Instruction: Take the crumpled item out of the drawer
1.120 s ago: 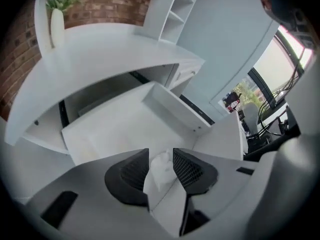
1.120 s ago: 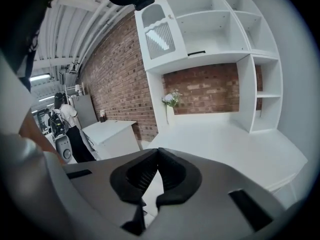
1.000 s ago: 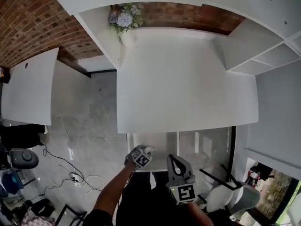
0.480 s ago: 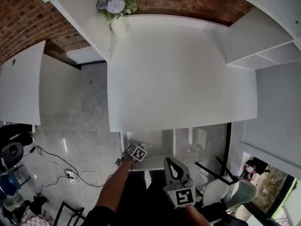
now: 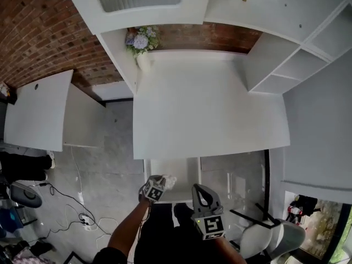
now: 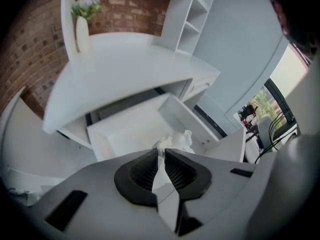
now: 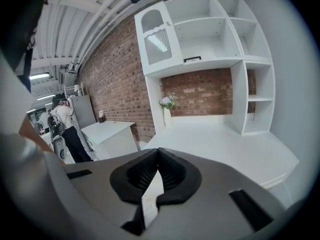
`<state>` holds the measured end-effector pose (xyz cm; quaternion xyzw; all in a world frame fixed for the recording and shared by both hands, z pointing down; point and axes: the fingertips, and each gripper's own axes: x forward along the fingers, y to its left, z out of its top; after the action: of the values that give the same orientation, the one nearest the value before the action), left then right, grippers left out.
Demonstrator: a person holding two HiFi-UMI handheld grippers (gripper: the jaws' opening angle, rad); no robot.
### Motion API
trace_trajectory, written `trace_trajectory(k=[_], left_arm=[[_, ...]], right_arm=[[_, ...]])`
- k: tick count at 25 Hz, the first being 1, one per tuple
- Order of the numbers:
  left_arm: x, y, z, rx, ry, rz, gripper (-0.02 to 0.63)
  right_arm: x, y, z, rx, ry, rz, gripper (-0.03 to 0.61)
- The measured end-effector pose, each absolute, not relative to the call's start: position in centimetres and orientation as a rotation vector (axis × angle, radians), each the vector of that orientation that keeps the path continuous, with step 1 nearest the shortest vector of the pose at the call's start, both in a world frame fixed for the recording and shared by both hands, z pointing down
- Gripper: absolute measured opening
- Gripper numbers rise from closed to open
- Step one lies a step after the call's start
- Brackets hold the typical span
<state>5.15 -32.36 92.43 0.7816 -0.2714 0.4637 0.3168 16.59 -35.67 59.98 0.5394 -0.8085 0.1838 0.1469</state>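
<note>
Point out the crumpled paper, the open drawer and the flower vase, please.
crumpled paper (image 6: pixel 176 140), left gripper view, middle of the white wad.
open drawer (image 6: pixel 134 130), left gripper view, its bare floor.
flower vase (image 6: pixel 82 35), left gripper view, its white body.

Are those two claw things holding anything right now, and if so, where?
The left gripper's jaws are closing on the paper wad's near edge, over the drawer. The right gripper is shut and empty.
</note>
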Motion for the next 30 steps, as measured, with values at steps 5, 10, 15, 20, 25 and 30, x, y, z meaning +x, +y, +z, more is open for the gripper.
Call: trace_trajectory(k=[5,10,15,20,25,30], left_arm=[[3.0,-34.9,76.7,2.202,-1.246,0.856,0.060],[-0.1,-32.4,61.9,2.261,-1.612,0.593,0.060],[-1.5,-28.2,54.1,2.274,-1.720,0.405,0.060],[-1.7,-25.8,50.6,2.292,-1.742,0.302,0.060],[-1.7,-25.1,50.8,2.327,-1.676,0.365,0.061],[-2.1,-24.7,51.9,2.365,-1.609,0.386,0.061]], right_arm=[[16.8,-33.4,55.4,1.492,-2.468,0.391,0.014],[15.9,-30.5,51.8,1.447,-2.545,0.293,0.014],[15.0,-27.9,49.7,1.466,-2.562,0.286,0.014],[14.3,-26.0,48.5,1.487,-2.551,0.265,0.014],[13.7,-25.3,48.2,1.555,-2.515,0.287,0.014],[12.3,-24.8,48.3,1.575,-2.518,0.277,0.014]])
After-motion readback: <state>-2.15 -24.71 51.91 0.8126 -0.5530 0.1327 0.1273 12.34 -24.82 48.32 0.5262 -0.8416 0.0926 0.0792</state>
